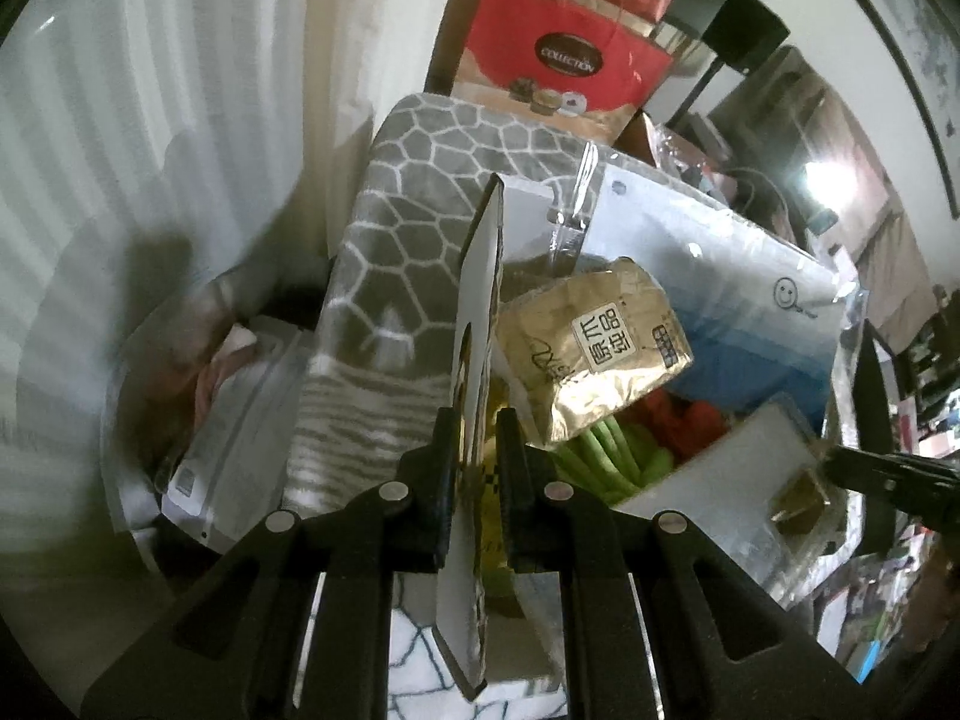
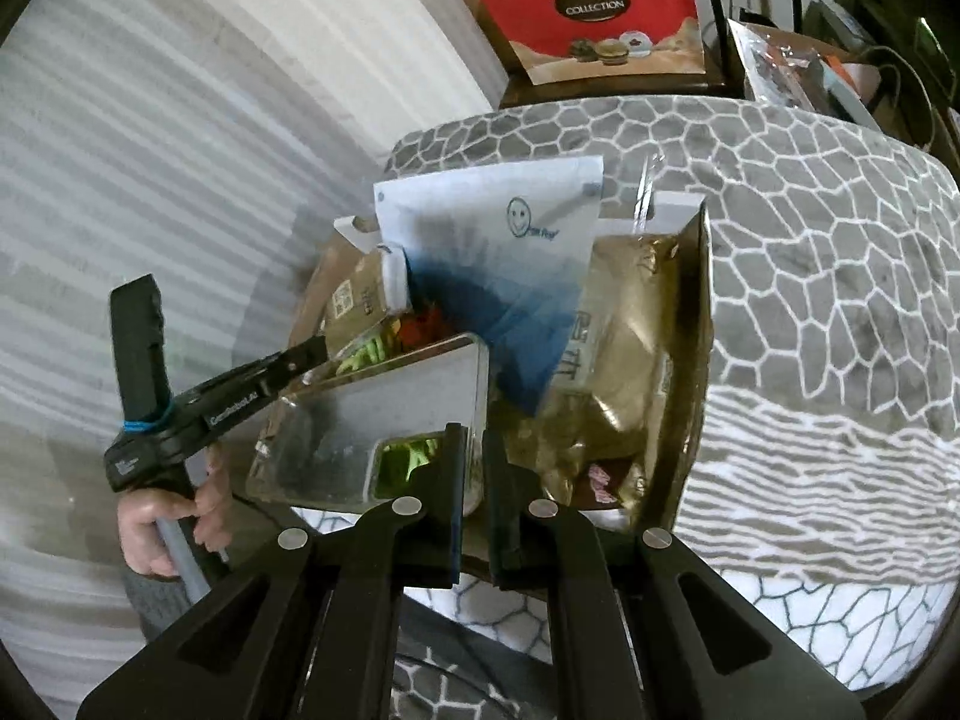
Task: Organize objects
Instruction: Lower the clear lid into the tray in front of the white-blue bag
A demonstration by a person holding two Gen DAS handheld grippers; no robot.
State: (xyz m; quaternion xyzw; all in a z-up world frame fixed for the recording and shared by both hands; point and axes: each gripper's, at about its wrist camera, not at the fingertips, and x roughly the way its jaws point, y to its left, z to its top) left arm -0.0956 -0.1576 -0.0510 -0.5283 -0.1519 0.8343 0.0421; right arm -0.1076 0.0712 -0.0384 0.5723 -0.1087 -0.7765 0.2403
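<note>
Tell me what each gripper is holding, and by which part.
Both are shut on the top rim of the same open, gold-lined bag. The left gripper pinches one wall's edge and the right gripper pinches another wall's edge.

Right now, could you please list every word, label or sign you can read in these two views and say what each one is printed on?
"COLLECTION": black oval on the red box.
"原爪" above "纯品": white label on the gold foil packet.
Smiley face sign, with small wording beside it too blurred to read: white and blue pouch.
White lettering on the side of the left gripper: too small to read.
Label on the brown packet: too blurred to read.
</note>
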